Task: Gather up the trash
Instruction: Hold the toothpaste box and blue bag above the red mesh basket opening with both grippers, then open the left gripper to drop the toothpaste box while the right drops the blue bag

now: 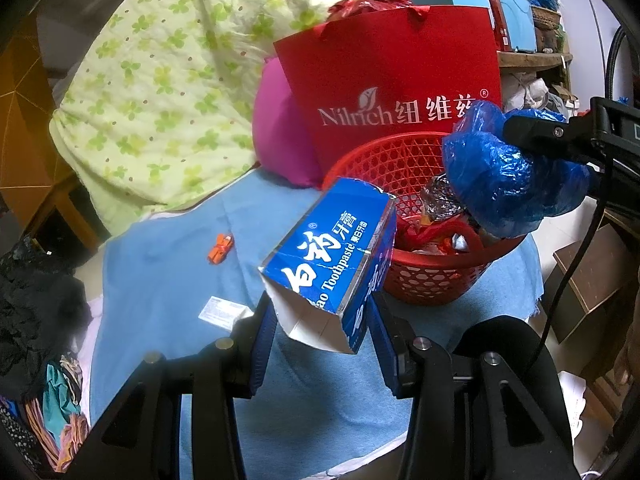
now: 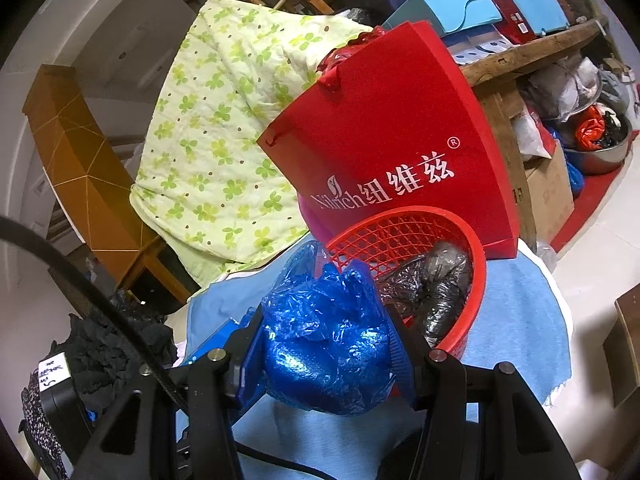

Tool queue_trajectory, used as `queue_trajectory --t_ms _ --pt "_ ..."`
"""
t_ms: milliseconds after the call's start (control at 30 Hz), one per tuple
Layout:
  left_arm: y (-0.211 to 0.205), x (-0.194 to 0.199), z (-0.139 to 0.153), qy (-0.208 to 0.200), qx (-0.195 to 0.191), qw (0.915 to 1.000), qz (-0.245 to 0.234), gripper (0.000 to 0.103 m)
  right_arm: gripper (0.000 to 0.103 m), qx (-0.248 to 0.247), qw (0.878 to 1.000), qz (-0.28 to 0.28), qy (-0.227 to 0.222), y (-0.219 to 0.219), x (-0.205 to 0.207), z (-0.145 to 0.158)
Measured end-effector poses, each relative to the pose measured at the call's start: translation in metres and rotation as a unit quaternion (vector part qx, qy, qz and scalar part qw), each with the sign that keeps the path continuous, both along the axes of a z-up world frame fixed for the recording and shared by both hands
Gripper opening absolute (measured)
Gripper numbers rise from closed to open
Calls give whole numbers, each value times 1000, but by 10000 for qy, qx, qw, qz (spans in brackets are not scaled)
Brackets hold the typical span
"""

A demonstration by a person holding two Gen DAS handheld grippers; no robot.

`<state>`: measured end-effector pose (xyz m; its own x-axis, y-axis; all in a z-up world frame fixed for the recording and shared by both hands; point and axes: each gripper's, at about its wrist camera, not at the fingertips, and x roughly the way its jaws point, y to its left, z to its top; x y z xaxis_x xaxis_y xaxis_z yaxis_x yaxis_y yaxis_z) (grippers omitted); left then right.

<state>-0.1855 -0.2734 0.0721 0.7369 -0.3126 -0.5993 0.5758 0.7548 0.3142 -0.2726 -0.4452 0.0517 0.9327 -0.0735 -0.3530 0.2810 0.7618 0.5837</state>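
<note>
A blue cloth [image 1: 168,264] covered the surface where the work went on, with a green-patterned quilt [image 1: 160,80] heaped behind it, so loose trash lay in easy reach. A red paper bag [image 1: 392,80] stood upright behind the red mesh basket [image 1: 432,280], seemingly just stored there, while the basket sat at the cloth's near edge as the collecting point, already holding crumpled dark plastic [image 2: 432,296] and other wrappers. The right gripper [image 2: 328,344] was clamped on a crumpled blue plastic bag [image 2: 328,336], its pads pressing the wad from both sides, and held it just at the basket's rim, probably for dropping in. The left gripper [image 1: 320,320] was closed on an opened blue toothpaste box [image 1: 332,256], gripped at its torn lower end so that the far end leaned toward the basket, likely next to go in. Still on the cloth, well apart from the basket, lay a small white packet [image 1: 222,312] and a small orange scrap [image 1: 221,248], apparently left for later.
</note>
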Motion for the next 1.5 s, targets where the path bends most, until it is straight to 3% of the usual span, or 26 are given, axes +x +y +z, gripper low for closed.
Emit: queue_trajectory --t_ms 833,967,1133,1500 --pt "-12 -8 10 -197 -98 9996 -202 48 57 54 9996 -278 -50 -20 -12 -1" --pt "-12 -2 13 -281 -297 9986 -333 48 57 41 9995 -300 -50 -22 -13 0" --pt "-1 15 16 -44 -720 9965 -428 48 57 25 9995 -328 -26 -23 -13 -1" --pt "2 27 15 144 -1086 9920 -621 47 57 14 9995 -312 20 -21 -8 -2"
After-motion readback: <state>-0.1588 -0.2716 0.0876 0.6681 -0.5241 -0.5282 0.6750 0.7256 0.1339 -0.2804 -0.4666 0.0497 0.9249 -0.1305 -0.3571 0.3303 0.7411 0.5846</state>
